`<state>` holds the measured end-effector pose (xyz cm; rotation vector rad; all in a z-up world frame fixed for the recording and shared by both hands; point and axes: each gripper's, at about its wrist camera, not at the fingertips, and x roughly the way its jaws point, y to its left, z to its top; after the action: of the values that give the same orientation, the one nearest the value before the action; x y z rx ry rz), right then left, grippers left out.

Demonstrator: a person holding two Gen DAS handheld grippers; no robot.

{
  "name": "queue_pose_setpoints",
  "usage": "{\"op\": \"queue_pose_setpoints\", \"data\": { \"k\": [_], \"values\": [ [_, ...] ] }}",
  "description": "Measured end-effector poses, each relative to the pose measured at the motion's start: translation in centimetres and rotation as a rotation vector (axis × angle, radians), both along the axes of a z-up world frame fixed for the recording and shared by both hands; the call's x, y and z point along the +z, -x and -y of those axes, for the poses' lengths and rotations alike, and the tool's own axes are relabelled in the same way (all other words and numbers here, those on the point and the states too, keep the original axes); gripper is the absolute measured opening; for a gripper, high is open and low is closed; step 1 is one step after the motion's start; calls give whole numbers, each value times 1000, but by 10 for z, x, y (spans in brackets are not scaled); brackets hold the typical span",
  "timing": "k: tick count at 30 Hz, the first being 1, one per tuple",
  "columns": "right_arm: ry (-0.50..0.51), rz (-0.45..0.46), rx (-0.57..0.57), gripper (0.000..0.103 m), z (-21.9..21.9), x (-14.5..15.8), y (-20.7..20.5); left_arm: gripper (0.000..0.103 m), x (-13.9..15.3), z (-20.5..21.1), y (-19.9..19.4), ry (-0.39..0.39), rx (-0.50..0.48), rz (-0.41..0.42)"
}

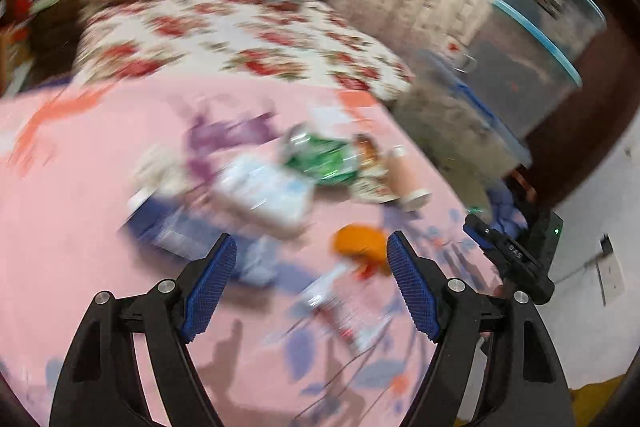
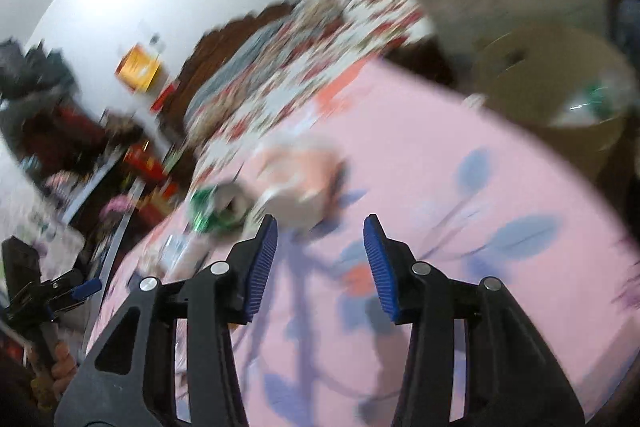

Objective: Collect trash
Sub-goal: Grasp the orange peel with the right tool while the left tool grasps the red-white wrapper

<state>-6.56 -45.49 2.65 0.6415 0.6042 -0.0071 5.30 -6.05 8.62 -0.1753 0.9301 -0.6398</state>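
- Several pieces of trash lie loose on the pink bedspread (image 1: 80, 187), all smeared by motion blur; directly ahead of the left hand-held gripper (image 1: 310, 255) sit an orange scrap (image 1: 358, 241), a flat white-and-red wrapper (image 1: 344, 307) between and just beyond its pads, and a pale blue crumple (image 1: 260, 263) next to its left pad
- Farther ahead of that gripper: a whitish packet (image 1: 268, 193), a green foil wrapper (image 1: 324, 157), and a small pinkish bottle (image 1: 406, 181) lying on its side
- The left hand-held gripper is spread wide and holds nothing; the right hand-held gripper (image 2: 320, 237) is also wide and empty, with the bottle (image 2: 300, 183) just ahead of its left pad and the green foil (image 2: 206, 211) farther to its left
- A round cardboard bin (image 2: 576, 135) stands ahead and to the right of the right gripper, off the bed's edge; something clear and green already shows inside it, so I judge it the collecting place
- The step in hand seems to be an approach for a pick; it would go best by slowing down, centring one item between the pads, pressing low onto the soft cover so a flat wrapper does not slip out; closing fully before lifting
- Beyond the trash lie a floral quilt (image 1: 248, 39) and stacked clear tubs (image 1: 540, 47)
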Motion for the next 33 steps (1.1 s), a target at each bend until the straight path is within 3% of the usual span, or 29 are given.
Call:
{"op": "queue_pose_setpoints", "data": {
  "k": [3, 6, 9, 13, 15, 18, 24, 26, 30, 31, 33],
  "values": [
    [60, -40, 145, 49, -44, -1, -19, 73, -16, -23, 11, 27, 6, -42],
    [193, -89, 285, 51, -93, -2, -36, 73, -29, -20, 22, 60, -37, -78],
    [249, -125, 355, 69, -124, -4, -53, 73, -44, -6, 30, 78, -100, -109],
    [336, -144, 380, 68, -145, -8, -74, 73, -62, 17, 35, 88, -150, -156],
    [356, -180, 374, 57, -147, -14, -85, 74, -69, 27, 35, 82, -169, -176],
    [248, -171, 339, 37, -123, -14, -82, 74, -78, 42, 34, 66, -191, -197],
    [-101, -165, 254, 31, -67, -38, -68, 78, -94, 70, 24, 79, -215, -255],
    [-138, -165, 251, 31, -63, -41, -66, 78, -96, 76, 18, 85, -221, -265],
    [-120, -163, 248, 31, -66, -41, -65, 77, -98, 91, 2, 113, -216, -301],
    [-116, -163, 248, 31, -67, -41, -65, 74, -97, 96, -1, 109, -210, -298],
    [-124, -160, 249, 31, -65, -41, -65, 52, -97, 105, -6, 100, -215, -294]
  ]
}}
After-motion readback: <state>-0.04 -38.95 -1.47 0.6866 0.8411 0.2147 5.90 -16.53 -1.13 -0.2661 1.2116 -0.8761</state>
